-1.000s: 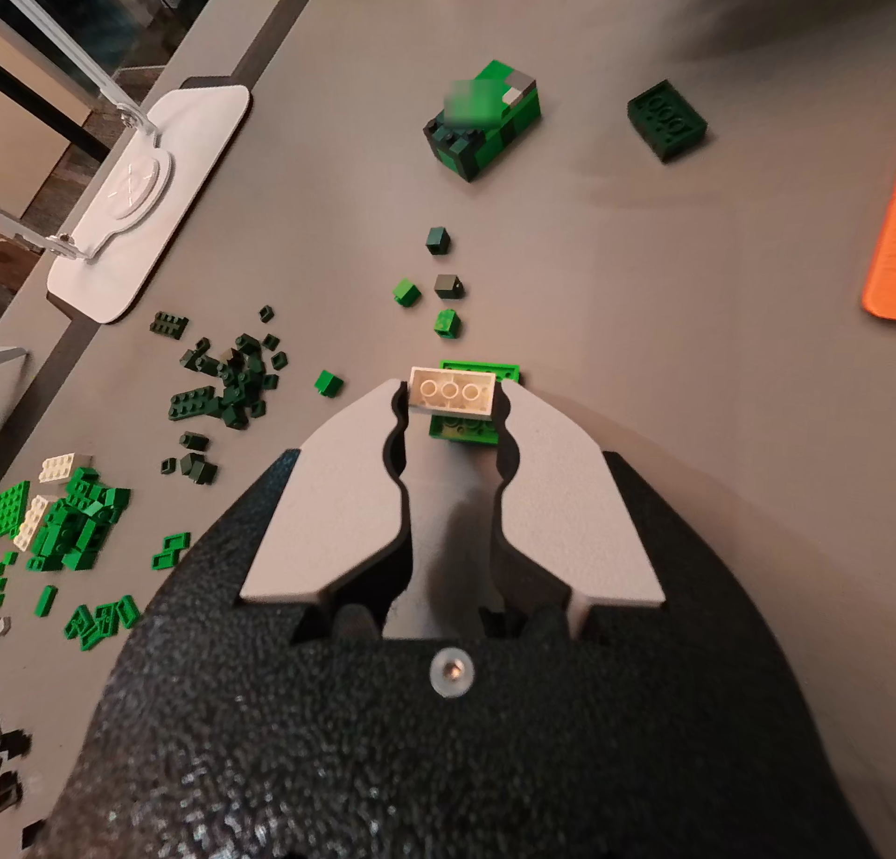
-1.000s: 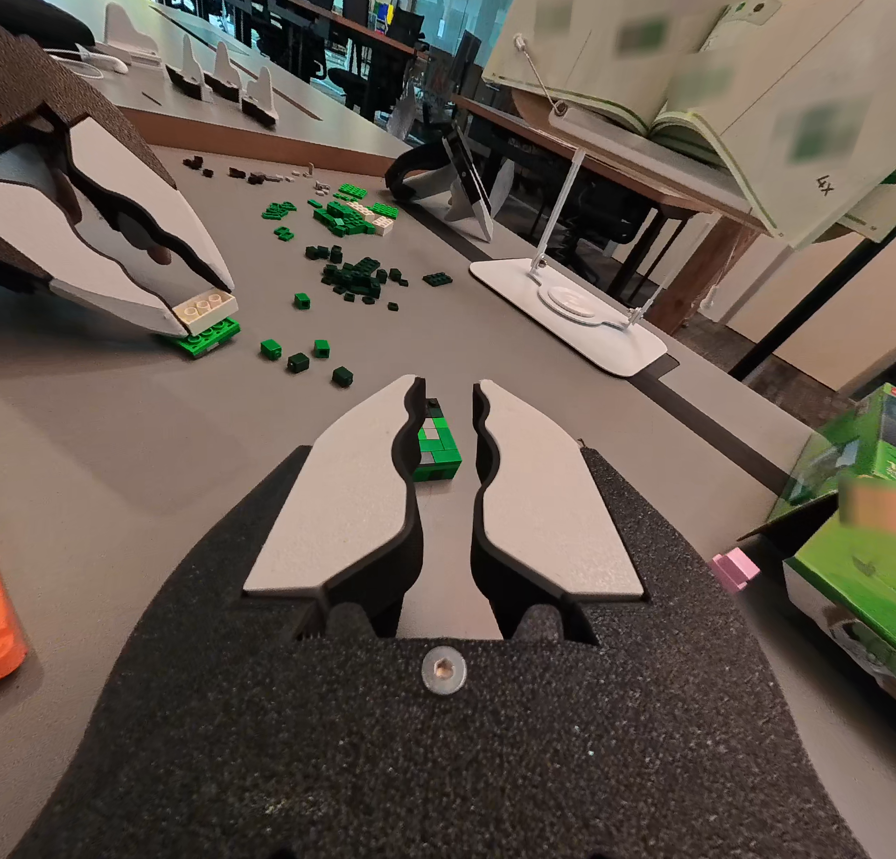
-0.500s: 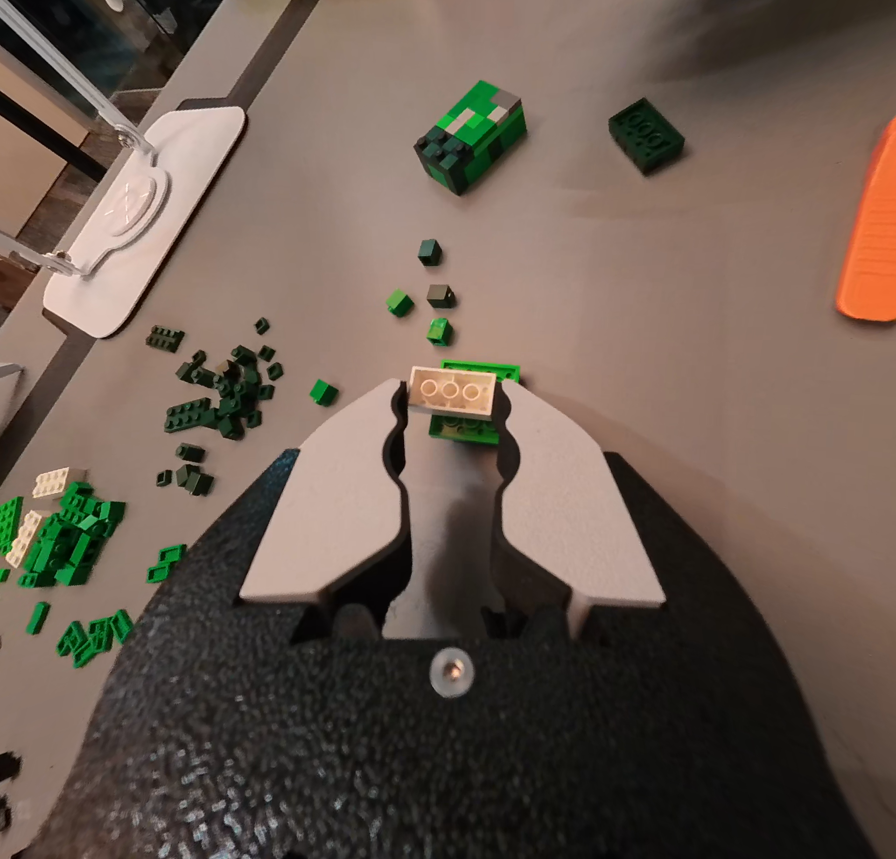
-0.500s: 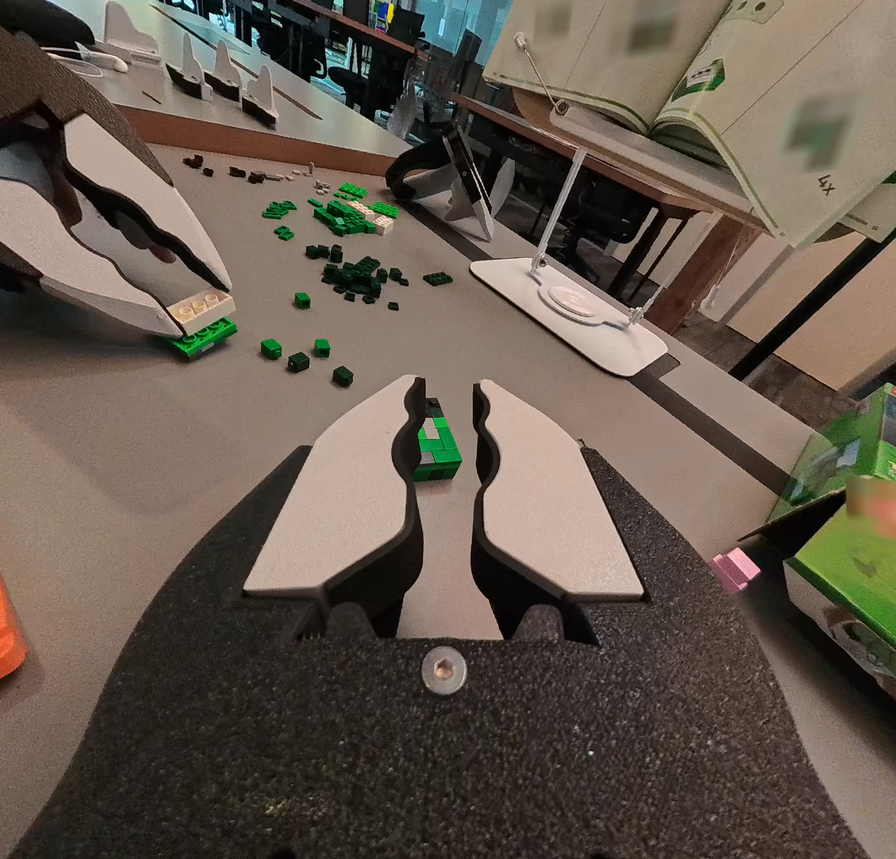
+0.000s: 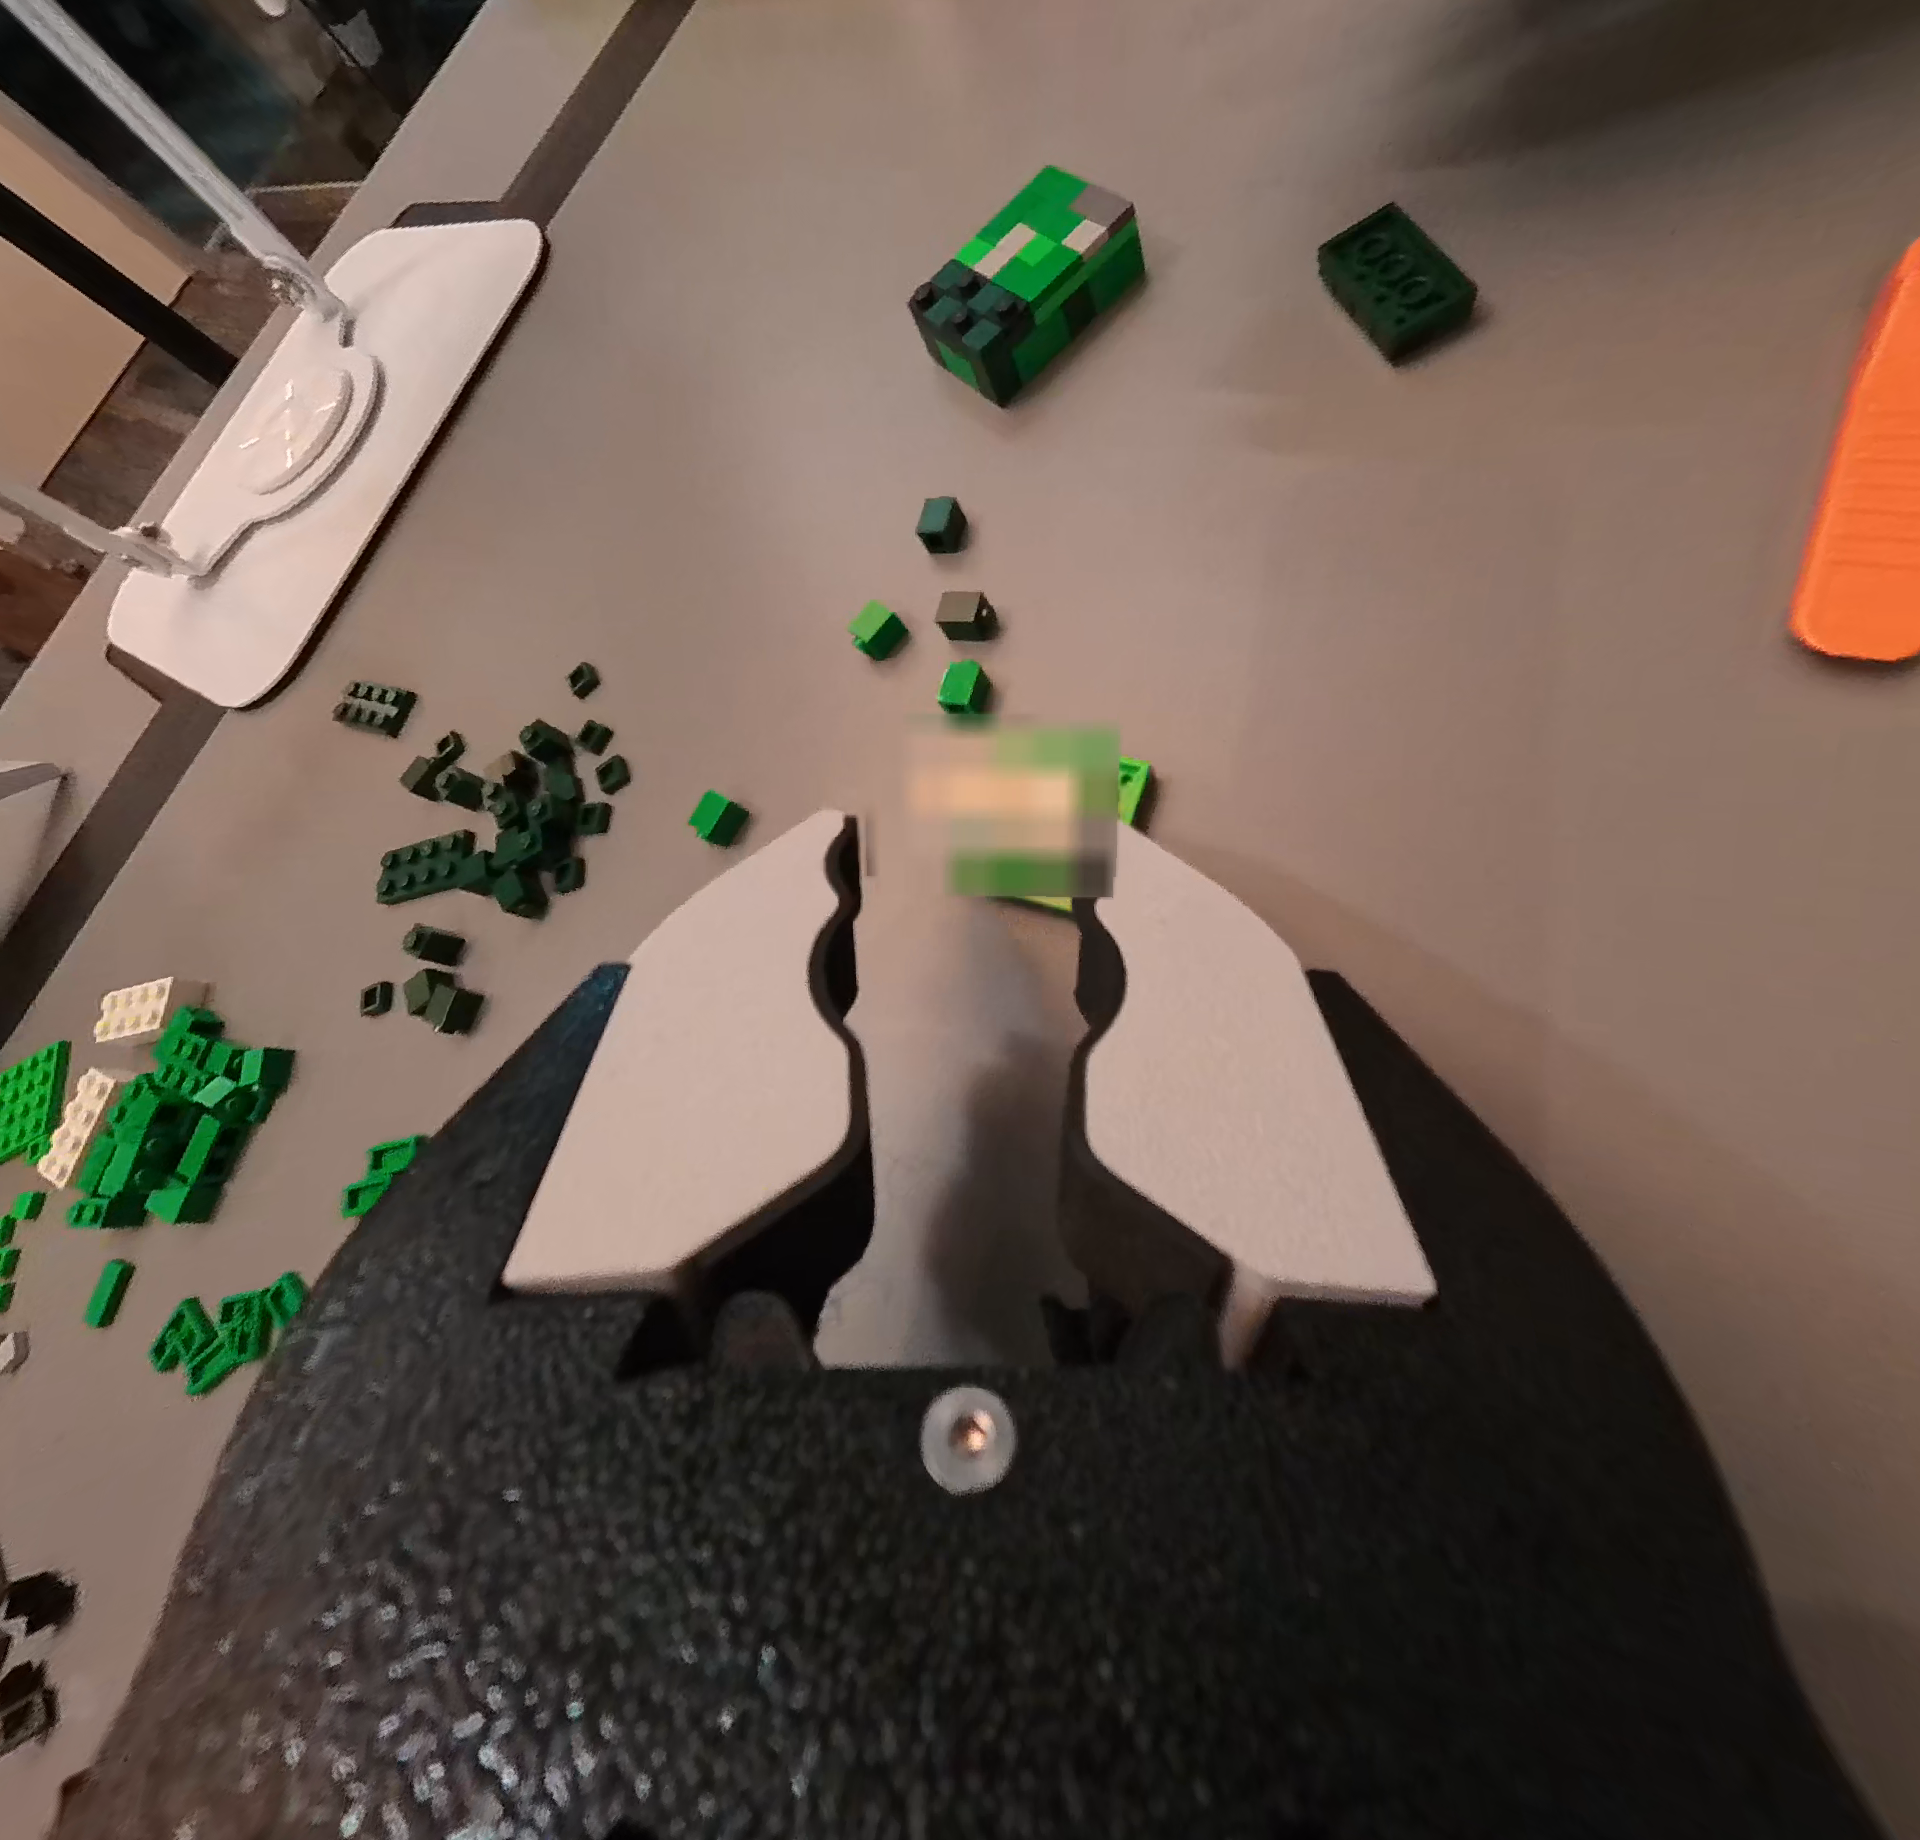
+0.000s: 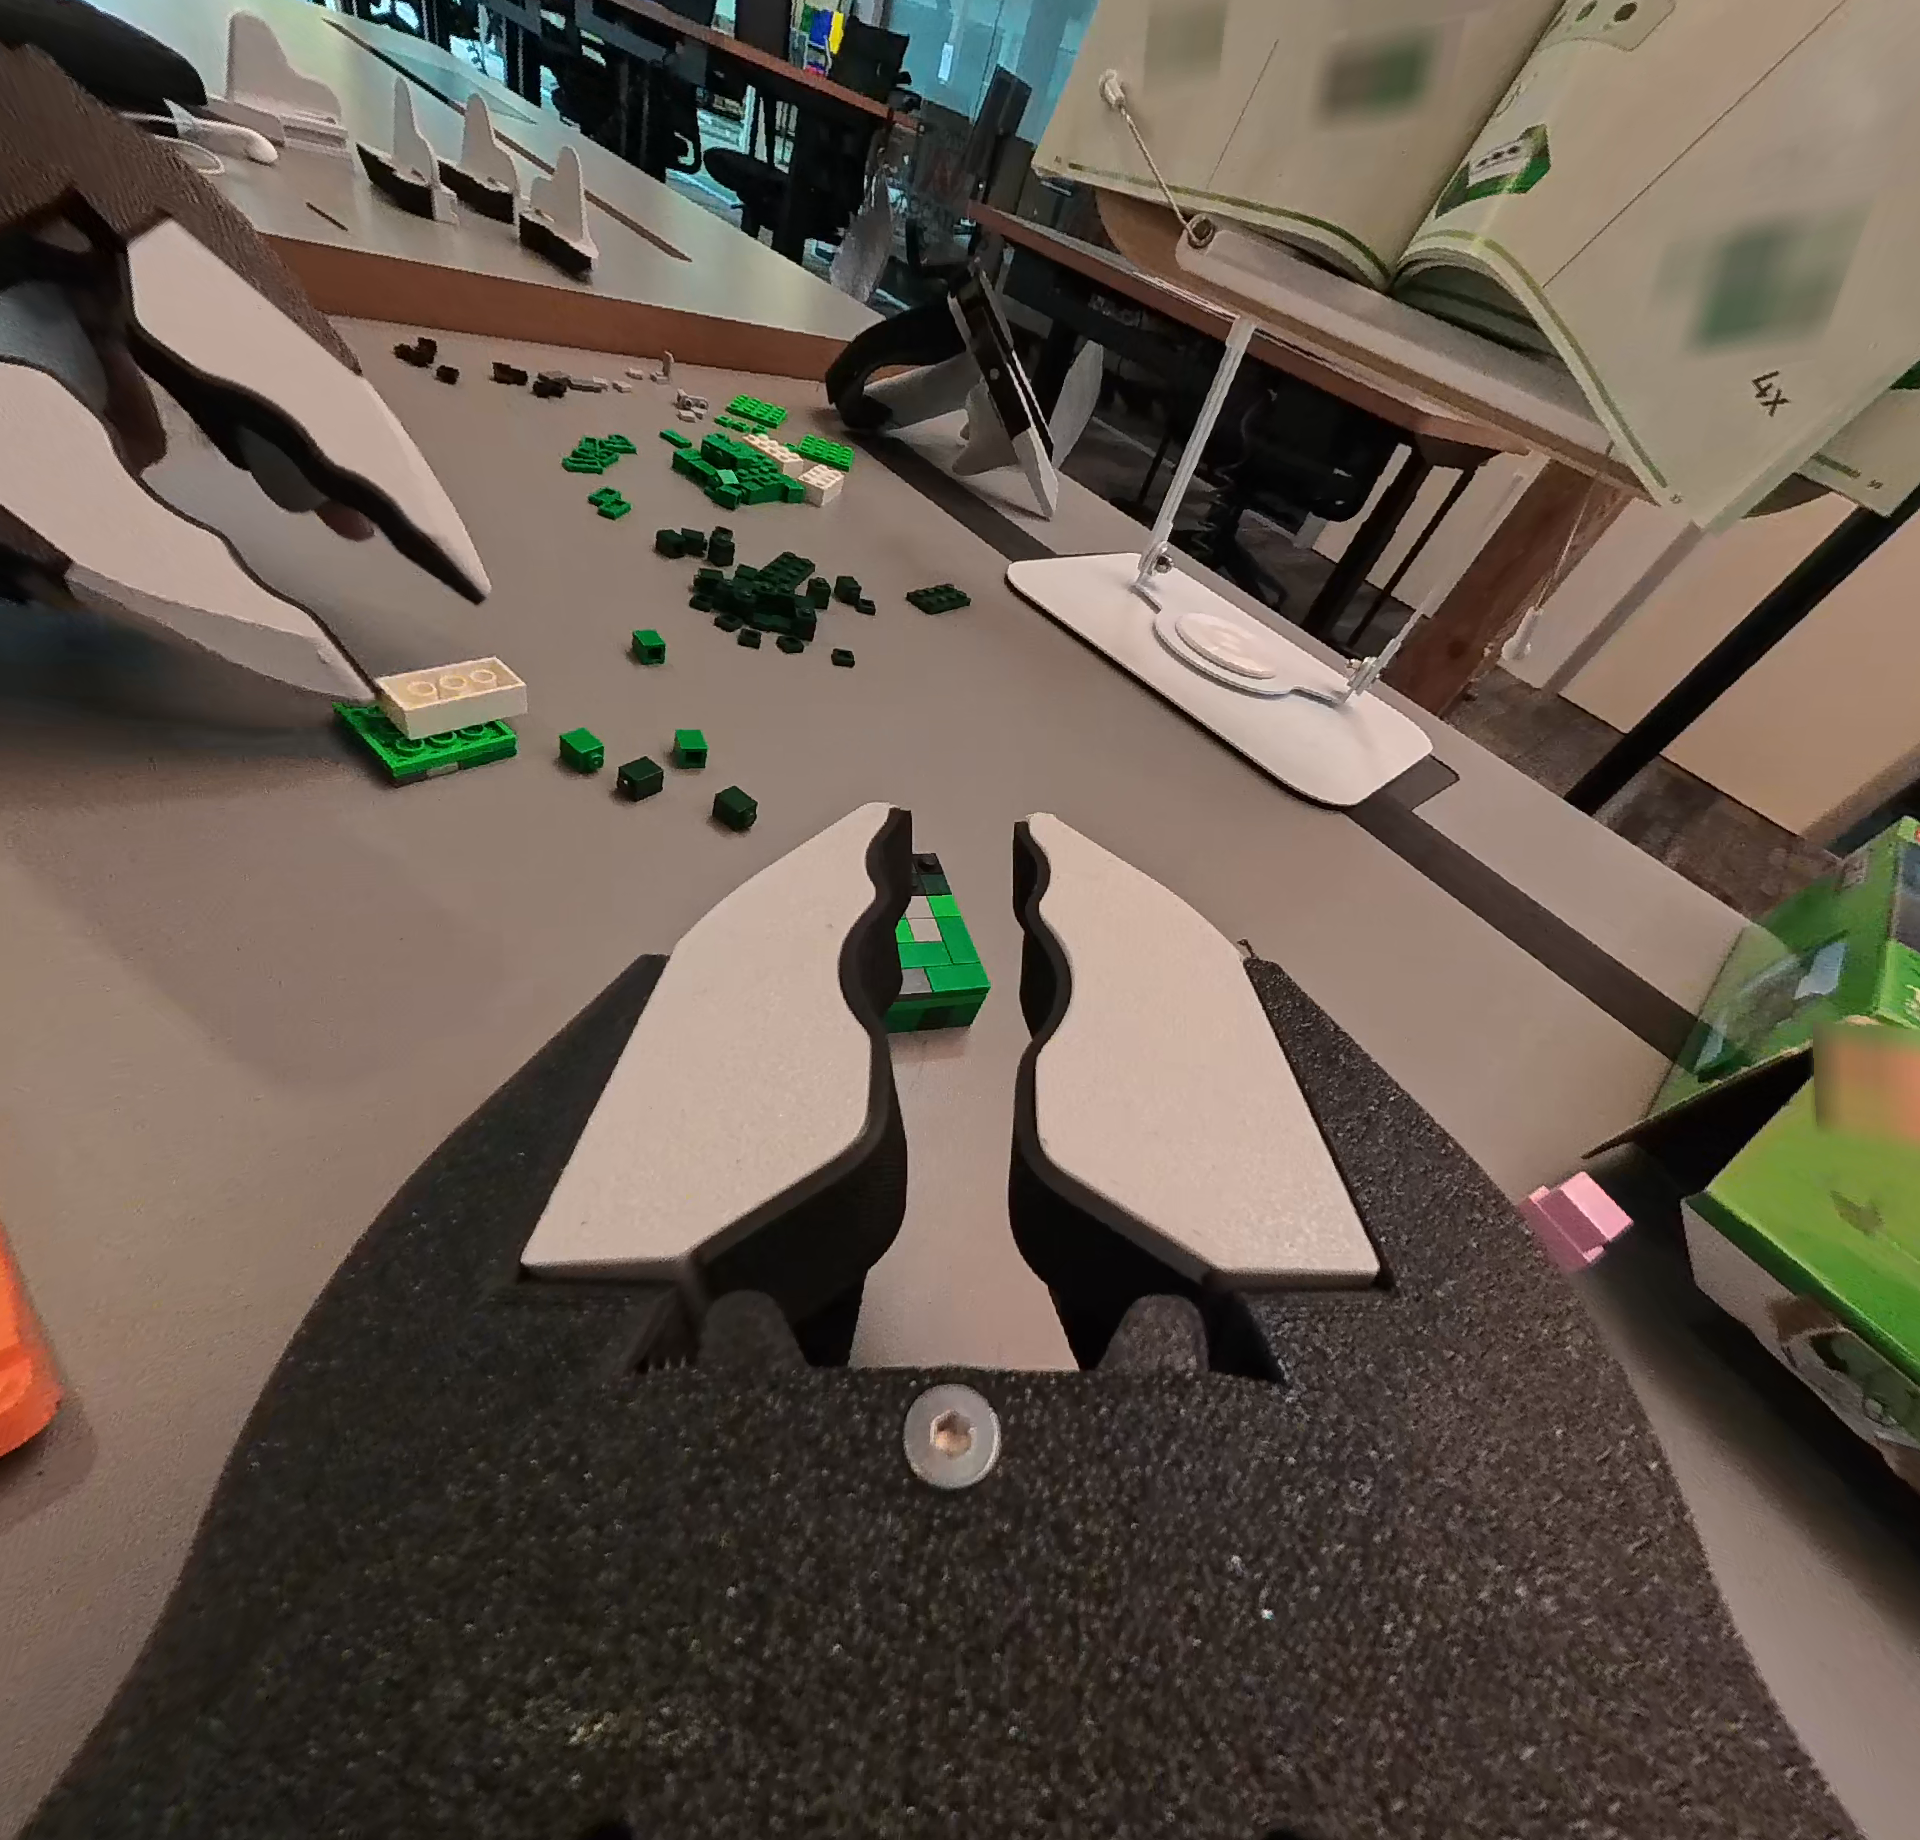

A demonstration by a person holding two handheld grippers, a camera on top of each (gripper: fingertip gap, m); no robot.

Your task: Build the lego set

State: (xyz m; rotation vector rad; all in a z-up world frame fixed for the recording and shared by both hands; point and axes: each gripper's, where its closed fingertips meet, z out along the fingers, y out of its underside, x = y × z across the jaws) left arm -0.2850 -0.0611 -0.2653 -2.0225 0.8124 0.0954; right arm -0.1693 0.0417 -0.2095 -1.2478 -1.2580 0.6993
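Note:
A white 2x3 brick (image 6: 452, 694) sits on a bright green plate (image 6: 436, 746), which also shows in the left wrist view (image 5: 1132, 788). My left gripper (image 5: 977, 840) is open around the brick. A small gap shows beside its left finger, and in the right wrist view (image 6: 416, 637) one tip is beside the brick and the other above it. A built green block (image 5: 1029, 284) lies farther off. My right gripper (image 6: 961, 824) is open and empty, its tips just over that block (image 6: 935, 959).
Small loose cubes (image 5: 964, 687) lie beyond the plate. A dark green pile (image 5: 499, 814) and a bright green pile (image 5: 156, 1136) lie left. A dark green brick (image 5: 1397, 278), an orange tool (image 5: 1870, 502), a booklet stand (image 6: 1226, 647) and green boxes (image 6: 1829, 1063) ring the area. One gripper's finger ends stand about 15 cm off the other's. My left tips are about 15 cm from the built green block (image 5: 1029, 284), my right tips only 7 cm.
My left gripper's jaws have widened and let go of the white brick, which now rests on the green plate. My right gripper has not moved.

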